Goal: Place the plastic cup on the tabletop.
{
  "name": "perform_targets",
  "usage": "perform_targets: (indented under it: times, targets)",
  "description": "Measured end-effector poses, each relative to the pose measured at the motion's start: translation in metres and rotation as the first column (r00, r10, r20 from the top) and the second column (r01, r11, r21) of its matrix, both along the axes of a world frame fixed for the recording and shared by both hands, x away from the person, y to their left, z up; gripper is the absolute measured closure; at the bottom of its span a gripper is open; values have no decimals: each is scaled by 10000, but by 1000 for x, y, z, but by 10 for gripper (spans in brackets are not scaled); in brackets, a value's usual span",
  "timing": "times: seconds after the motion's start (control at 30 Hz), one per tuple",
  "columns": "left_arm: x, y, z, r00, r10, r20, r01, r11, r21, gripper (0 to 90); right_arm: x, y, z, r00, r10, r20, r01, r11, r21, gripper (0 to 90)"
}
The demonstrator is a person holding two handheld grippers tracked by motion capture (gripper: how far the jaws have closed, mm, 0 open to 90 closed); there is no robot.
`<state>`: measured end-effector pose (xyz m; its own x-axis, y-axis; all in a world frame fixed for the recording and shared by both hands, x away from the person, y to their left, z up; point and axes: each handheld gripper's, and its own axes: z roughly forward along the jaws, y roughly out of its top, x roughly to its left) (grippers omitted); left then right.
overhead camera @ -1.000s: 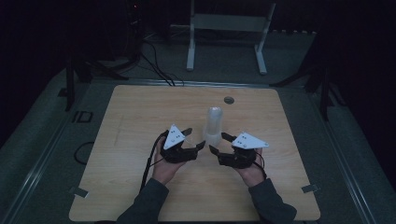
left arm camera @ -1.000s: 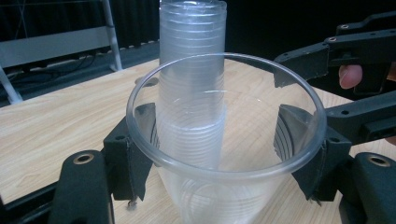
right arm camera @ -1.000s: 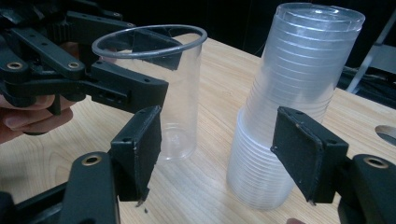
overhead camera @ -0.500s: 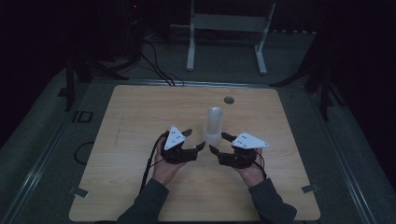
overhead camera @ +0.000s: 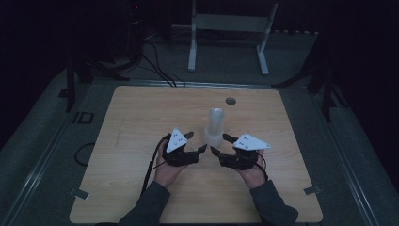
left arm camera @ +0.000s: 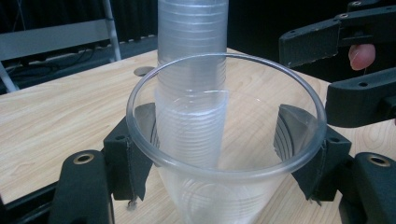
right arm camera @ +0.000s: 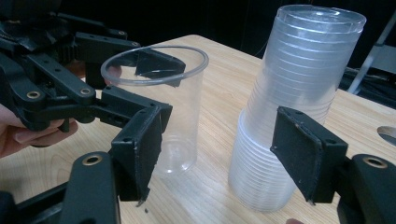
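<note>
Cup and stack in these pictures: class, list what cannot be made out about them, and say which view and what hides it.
- Left gripper view: the single clear cup has its base cut off by the bottom edge.
- Left gripper view: the stack of cups has its top cut off by the upper edge.
- High view: the left gripper grips something too small and dim to tell.
- Right gripper view: the right gripper has jaws open; contact with the stack is unclear.

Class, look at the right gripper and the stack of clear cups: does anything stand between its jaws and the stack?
Nothing visible does. The right gripper is open before the stack of cups, gap bare. The single cup, between the left gripper's jaws, stands aside.
</note>
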<state>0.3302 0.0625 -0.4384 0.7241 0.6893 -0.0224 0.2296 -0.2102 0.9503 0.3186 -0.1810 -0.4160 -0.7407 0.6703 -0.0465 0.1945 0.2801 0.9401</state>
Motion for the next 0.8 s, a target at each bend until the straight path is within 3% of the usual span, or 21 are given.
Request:
perform_targets:
  times: [0.8]
  targets:
    - [2,0,-8,10000,-30,-54,30,10000,-29,305,0,2,0,10000,59,4,-59,10000,45,327]
